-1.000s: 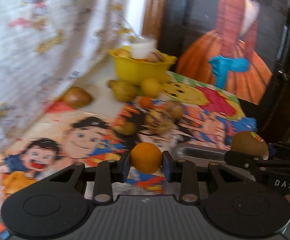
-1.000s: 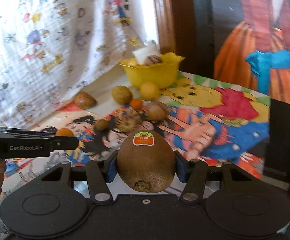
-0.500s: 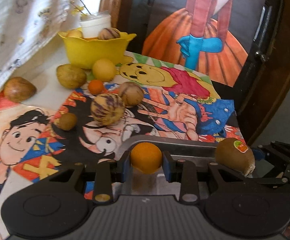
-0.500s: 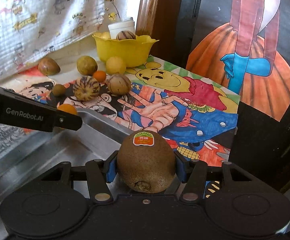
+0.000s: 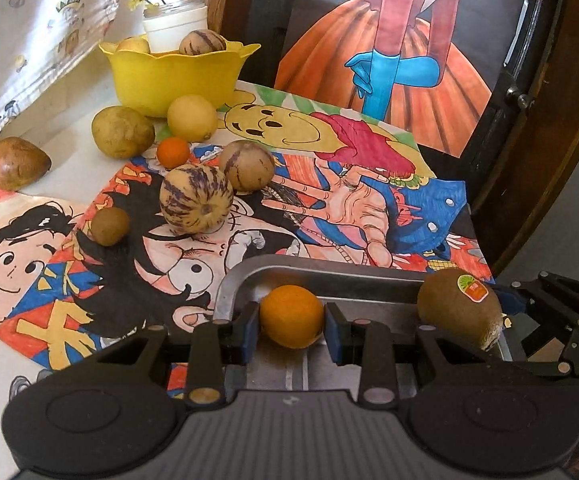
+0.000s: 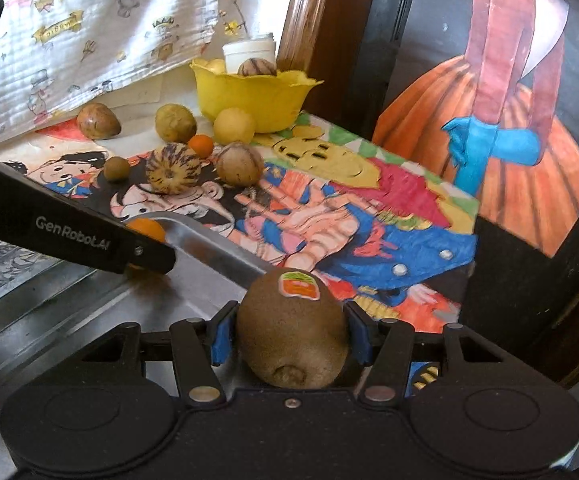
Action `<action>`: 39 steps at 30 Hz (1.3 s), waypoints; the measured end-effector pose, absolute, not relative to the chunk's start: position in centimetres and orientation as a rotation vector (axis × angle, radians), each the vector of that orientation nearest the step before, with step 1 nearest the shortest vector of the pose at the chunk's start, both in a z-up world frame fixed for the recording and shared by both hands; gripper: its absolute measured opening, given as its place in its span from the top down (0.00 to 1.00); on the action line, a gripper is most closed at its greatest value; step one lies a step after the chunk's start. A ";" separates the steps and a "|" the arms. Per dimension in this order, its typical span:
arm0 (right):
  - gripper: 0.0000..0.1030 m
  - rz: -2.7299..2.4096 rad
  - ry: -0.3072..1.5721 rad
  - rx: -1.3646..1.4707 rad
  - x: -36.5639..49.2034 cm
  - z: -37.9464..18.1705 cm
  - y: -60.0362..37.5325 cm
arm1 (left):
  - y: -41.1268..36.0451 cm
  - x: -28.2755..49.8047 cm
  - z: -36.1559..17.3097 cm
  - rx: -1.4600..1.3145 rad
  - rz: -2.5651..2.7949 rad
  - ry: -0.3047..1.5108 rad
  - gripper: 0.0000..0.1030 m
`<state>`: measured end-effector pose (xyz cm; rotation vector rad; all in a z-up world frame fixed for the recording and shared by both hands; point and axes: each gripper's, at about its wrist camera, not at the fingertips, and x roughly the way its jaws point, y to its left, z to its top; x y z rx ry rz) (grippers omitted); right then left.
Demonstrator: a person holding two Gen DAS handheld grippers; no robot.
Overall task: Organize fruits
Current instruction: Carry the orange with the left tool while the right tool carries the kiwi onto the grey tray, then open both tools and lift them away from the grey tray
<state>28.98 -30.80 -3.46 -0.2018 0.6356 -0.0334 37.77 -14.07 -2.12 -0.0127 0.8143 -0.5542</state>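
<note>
Cartoon-printed paper sheets (image 5: pixel 89 280) cover the tabletop, w/ a patterned cloth (image 6: pixel 89 20) hung behind and a large painting of a figure in an orange skirt (image 6: pixel 509 140) leaned at the back right. At the near edge a metal tray (image 5: pixel 329 272) is seen, and both carried fruits are held over it. A small orange (image 5: pixel 291 316) is pinched between the pads of the left gripper (image 5: pixel 291 332), jaws drawn in close on its sides, approx. above the tray's far corner. A stickered kiwi (image 6: pixel 292 328) is clamped across its middle by the right gripper (image 6: pixel 291 336), jaws set wider, stem end toward the camera, just inside the tray's rim. The orange is judged light, firm and round, so prone to roll once released; it is best taken across its widest part, as now. The kiwi is judged softer, fuzzy-skinned, thus less slippery but bruisable under hard squeeze; a mid-body hold is apt. Further out, loose fruit is left on the sheets: a striped melon-like fruit (image 5: pixel 196 199), a paler one (image 5: pixel 247 165) just beside it, a second small kiwi (image 5: pixel 110 225), a tiny orange (image 5: pixel 173 153), a lemon (image 5: pixel 192 117), a greenish fruit (image 5: pixel 122 131) and a brown one (image 5: pixel 16 163) well apart at left. At the back a yellow bowl (image 5: pixel 177 76) is set, w/ fruit and a white jar (image 5: pixel 175 24) in or behind it; which cannot be told.
</note>
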 end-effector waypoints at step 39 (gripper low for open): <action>0.01 0.074 0.707 0.064 6.5 2.2 -24.7 | -3.9 16.9 3.1 0.022 -0.423 0.722 0.01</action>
